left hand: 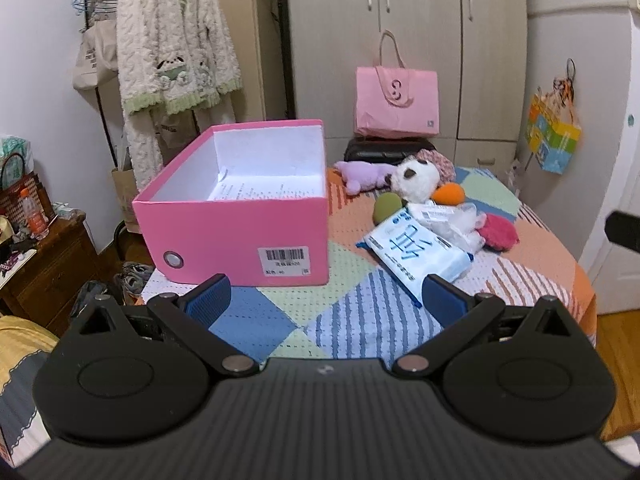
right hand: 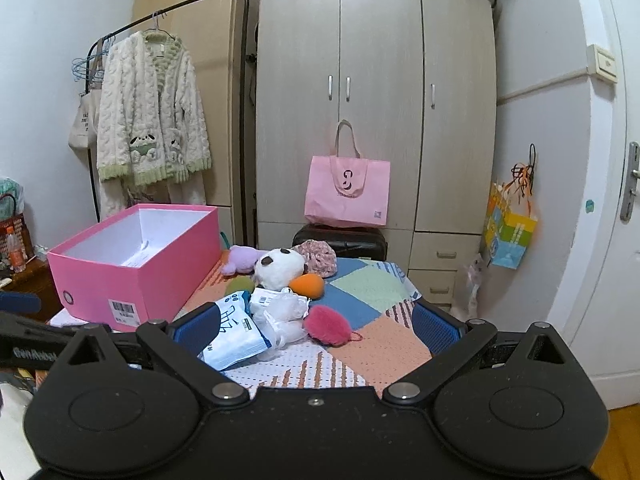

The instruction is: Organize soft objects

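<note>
- While both are hovering low over the quilt (left hand: 280, 320), the left tool (left hand: 326, 296) and right tool (right hand: 316, 326) are gaping apart, gripping nothing.
- Just ahead, a blue pack (left hand: 416, 250) is lying beside the open pink box (left hand: 240, 236), which is sitting to its left.
- Beyond the pack, a pink puff (right hand: 328, 325), orange toy (right hand: 307, 285), panda (right hand: 278, 264) and purple plush (left hand: 360, 174) are clustering together.
- Farthest back, a pink bag (right hand: 347, 190) is leaning against the wardrobe (right hand: 376, 40).
</note>
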Demonstrator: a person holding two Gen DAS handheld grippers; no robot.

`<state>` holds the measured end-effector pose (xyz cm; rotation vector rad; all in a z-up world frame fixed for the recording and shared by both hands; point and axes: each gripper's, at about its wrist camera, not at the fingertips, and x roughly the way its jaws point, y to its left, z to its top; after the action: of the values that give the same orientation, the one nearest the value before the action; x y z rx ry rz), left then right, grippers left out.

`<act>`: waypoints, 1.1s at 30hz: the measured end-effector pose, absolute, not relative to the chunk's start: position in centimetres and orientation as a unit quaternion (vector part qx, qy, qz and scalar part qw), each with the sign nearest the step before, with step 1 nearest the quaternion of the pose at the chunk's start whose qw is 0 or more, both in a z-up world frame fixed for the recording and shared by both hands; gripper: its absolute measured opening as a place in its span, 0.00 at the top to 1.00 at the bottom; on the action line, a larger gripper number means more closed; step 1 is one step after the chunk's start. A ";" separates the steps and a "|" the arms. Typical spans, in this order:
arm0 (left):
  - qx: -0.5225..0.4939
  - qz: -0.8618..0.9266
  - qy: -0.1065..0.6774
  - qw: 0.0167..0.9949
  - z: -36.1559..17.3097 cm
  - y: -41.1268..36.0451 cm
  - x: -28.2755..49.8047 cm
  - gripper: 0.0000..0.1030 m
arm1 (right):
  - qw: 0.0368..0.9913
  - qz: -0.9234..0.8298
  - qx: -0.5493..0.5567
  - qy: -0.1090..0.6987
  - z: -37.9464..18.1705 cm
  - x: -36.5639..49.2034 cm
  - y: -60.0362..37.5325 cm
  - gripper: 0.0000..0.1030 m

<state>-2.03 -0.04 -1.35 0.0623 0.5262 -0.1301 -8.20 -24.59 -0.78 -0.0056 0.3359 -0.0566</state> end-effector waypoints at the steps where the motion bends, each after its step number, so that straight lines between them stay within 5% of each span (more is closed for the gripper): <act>1: 0.028 -0.062 0.257 0.964 -1.3 0.1 -2.0 0.00 | 0.986 -0.030 -0.007 0.166 -0.8 -8.2 -24.5 0.00; 33: 0.051 -0.178 0.235 0.954 0.2 -1.4 0.4 0.00 | 0.984 0.052 -0.009 0.170 -2.5 -6.8 -25.2 0.00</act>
<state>0.44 -1.42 0.22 0.1040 0.4772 -0.3605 -6.79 -25.15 -2.48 -0.0181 0.3420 0.1053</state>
